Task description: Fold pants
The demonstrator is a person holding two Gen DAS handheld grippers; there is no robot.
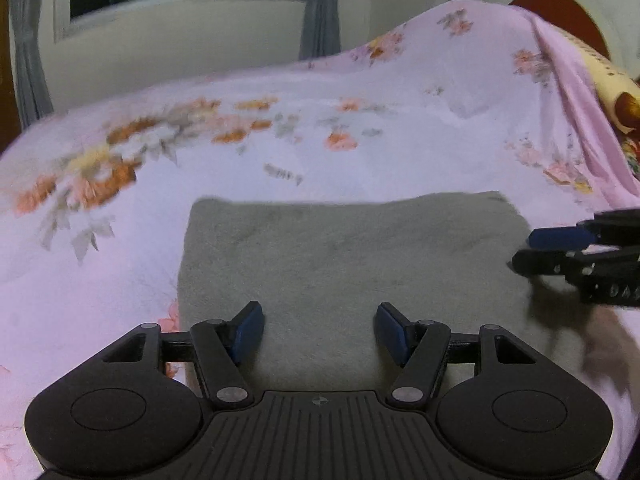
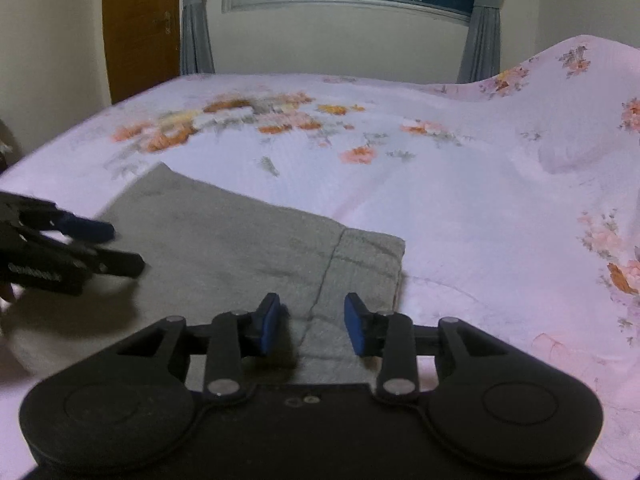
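Pants (image 1: pixel 352 256) lie on the bed (image 1: pixel 280 152), centre of the left wrist frame, lower left to centre in the right wrist frame. Already a compact grey rectangle, edges fairly square, one seam running down near its right end in the right view. Looks like at least one fold is done; how many layers I can't tell.

Left gripper (image 1: pixel 319 332): jaws spread wide, nothing between them, hovering over the near edge of the pants. No pad contact that I can see.

Right gripper (image 2: pixel 312 326): jaws parted, narrower than the left, straddling the seam at the near right corner. Pads aren't pinching cloth. Whether the tips touch the fabric is unclear.

Each gripper shows at the side of the other's frame, both just over the pants, neither carrying anything.

Judgement: task is late-stage. Left to do is either one last fold across to halve the rectangle, or only smoothing and pulling away. Surface has mild wrinkles, no loose legs or waistband sticking out.
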